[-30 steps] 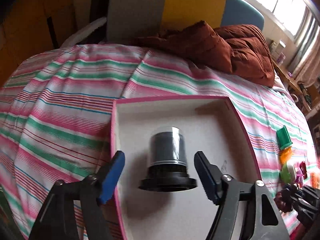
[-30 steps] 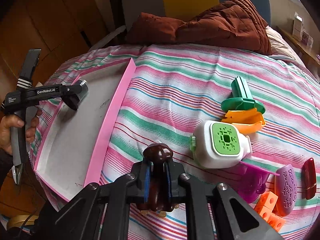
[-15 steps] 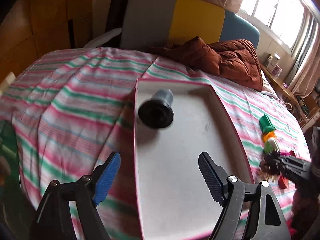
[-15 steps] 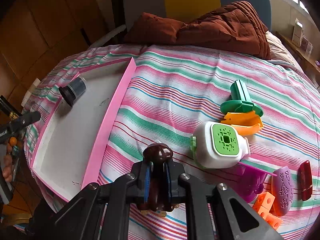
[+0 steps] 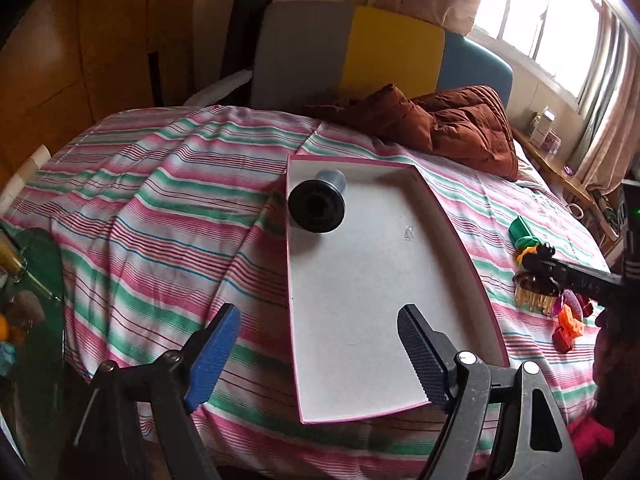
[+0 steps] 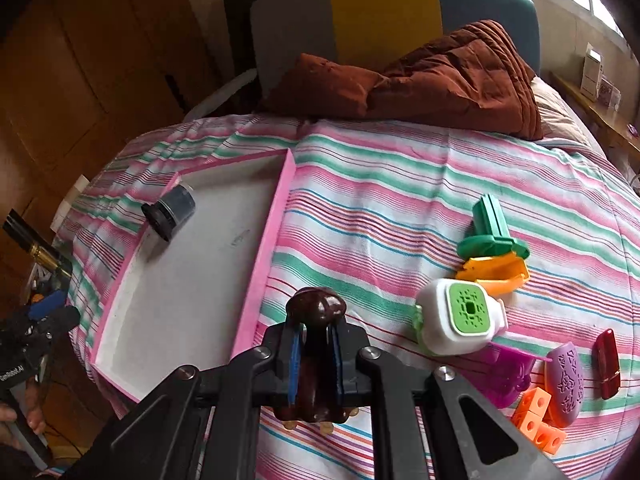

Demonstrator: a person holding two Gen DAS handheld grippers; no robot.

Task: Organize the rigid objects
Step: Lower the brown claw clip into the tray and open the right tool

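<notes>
Left wrist view: nearest to us the left hand-held gripper (image 5: pixel 320 344) hangs over the near end of the pink-rimmed tray (image 5: pixel 464 256), its jaws spread wide with nothing between them; they have just been opening. The tray lies on the striped bed (image 5: pixel 140 208), near the bed's near edge. In the tray's far left corner a black cylinder with a clear cap (image 5: pixel 318 204) lies on its side, its dark base turned toward us, touching the left rim. Beyond the tray a brown quilt (image 5: pixel 452 124) is bunched at the far end of the bed.

In the right wrist view the right hand-held gripper (image 6: pixel 316 364) is pressed together on a dark brown brush (image 6: pixel 316 312), whose pale bristles show below the jaws. We see it held just beside the tray's right rim, above the bedcover. Toward the bed's right edge lie a white container with a green lid (image 6: pixel 460 320), a purple piece (image 6: pixel 504 372) touching it, an orange block (image 6: pixel 536 416), a patterned lilac piece (image 6: pixel 566 384) and a dark red piece (image 6: pixel 607 358). Farther off, an orange piece (image 6: pixel 496 272) and a green piece (image 6: pixel 492 232) lie together.
</notes>
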